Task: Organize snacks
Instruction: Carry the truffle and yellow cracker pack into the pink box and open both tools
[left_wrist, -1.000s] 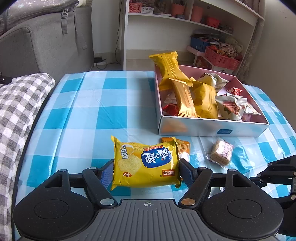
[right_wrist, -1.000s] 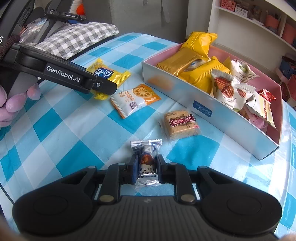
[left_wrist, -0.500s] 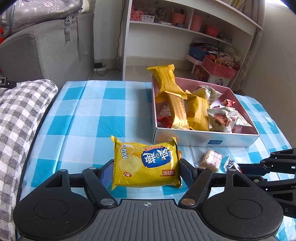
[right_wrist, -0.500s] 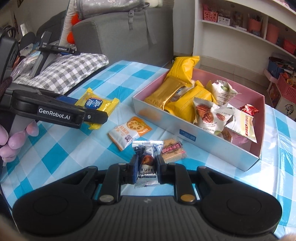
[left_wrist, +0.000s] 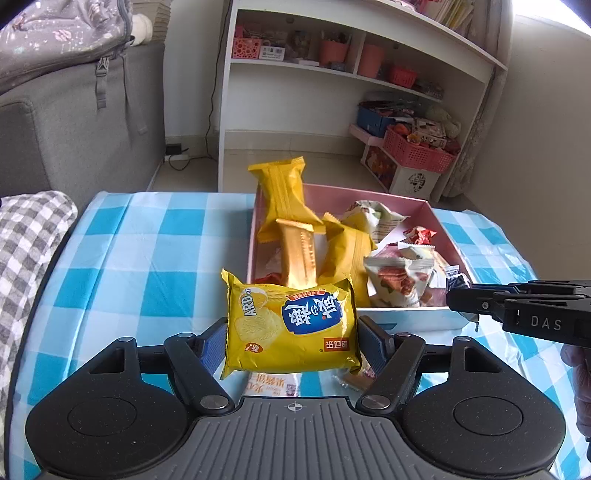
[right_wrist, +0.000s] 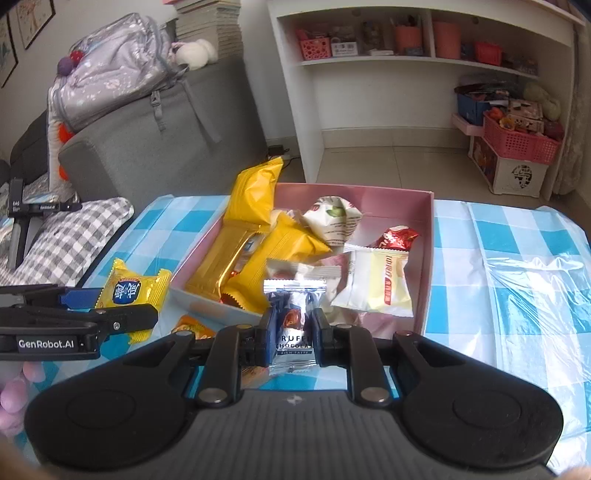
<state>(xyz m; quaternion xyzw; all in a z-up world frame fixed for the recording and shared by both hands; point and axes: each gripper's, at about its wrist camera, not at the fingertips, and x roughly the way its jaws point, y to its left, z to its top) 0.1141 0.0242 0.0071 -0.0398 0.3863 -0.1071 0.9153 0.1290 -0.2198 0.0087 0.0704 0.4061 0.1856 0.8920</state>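
The left claw (left_wrist: 291, 341) is closed on one yellow cracker packet (left_wrist: 290, 328), held above the checked tabletop (left_wrist: 147, 258) just short of the pink box (left_wrist: 417, 317). The right claw (right_wrist: 293, 334) pinches one small chocolate wrapper (right_wrist: 294, 325) at the box's near wall. Inside the box (right_wrist: 426, 258) lie three yellow packets (right_wrist: 255, 199), three pale ones and one red sweet (right_wrist: 399, 238). Two more snacks lie on the tabletop under the left claw, an orange-printed packet (left_wrist: 271, 386) and a clear-wrapped biscuit (left_wrist: 356, 378).
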